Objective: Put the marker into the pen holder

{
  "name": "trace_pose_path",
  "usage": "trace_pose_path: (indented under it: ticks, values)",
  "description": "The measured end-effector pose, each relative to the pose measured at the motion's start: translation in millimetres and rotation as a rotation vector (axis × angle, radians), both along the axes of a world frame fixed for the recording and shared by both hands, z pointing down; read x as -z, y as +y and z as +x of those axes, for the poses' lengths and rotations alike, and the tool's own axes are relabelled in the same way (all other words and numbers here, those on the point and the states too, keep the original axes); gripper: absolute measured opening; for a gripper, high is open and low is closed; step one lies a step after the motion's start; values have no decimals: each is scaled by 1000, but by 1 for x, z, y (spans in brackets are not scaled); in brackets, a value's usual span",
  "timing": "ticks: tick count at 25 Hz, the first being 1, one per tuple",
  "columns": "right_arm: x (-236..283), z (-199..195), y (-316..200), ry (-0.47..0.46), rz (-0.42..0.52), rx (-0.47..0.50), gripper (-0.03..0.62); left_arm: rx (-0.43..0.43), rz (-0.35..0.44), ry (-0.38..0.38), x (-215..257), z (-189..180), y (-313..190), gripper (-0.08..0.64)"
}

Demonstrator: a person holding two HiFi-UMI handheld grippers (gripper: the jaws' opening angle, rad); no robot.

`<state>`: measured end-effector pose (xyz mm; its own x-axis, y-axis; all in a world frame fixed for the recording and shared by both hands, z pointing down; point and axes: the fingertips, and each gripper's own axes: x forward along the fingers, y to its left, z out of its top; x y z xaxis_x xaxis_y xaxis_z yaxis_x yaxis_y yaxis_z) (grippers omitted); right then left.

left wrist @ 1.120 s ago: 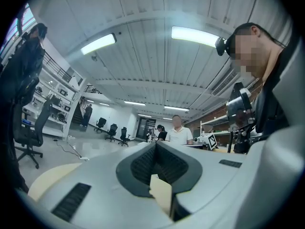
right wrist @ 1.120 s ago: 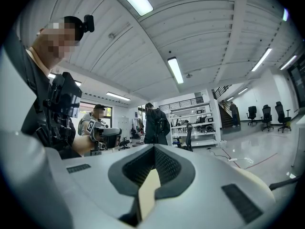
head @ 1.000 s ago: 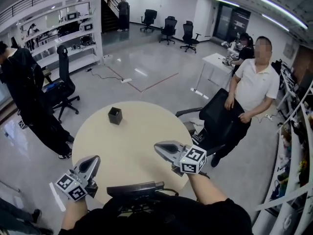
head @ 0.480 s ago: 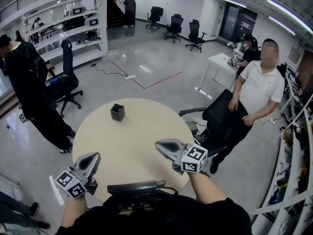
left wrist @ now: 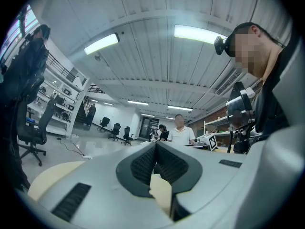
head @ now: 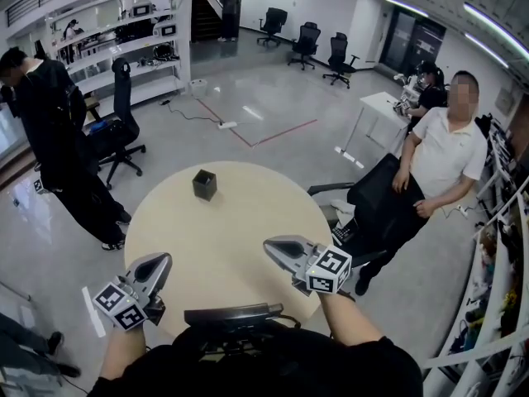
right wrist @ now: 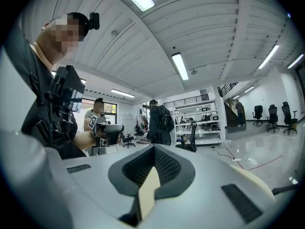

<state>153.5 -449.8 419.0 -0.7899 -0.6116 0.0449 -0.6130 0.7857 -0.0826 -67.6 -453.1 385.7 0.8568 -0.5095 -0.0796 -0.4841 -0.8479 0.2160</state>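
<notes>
A small black square pen holder (head: 204,184) stands on the far left part of the round beige table (head: 240,222). No marker shows in any view. My left gripper (head: 163,259) hovers at the table's near left edge, jaws pressed together with nothing between them. My right gripper (head: 269,246) hangs over the near right part of the table, also shut and empty. In the left gripper view the left gripper (left wrist: 155,144) points across the room toward the right gripper's marker cube (left wrist: 210,140). In the right gripper view the right gripper (right wrist: 153,149) faces back at the left one.
A person in a white shirt (head: 446,155) stands right of the table, holding a black office chair (head: 376,201). Another person in black (head: 50,114) stands at the left beside a second chair (head: 116,131). Shelves and a white desk (head: 384,106) lie farther back.
The head view has drifted slightly, so the table and pen holder sit a little to the right and lower in the picture. Both grippers have kept their places and stayed shut.
</notes>
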Motion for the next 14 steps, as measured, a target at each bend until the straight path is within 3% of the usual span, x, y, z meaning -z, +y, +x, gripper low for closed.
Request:
trace_pose_path:
  ticks: [14]
  values:
    - [-6,3,-2,27,6,8,4,1,-6,5,-4,4,-1,3]
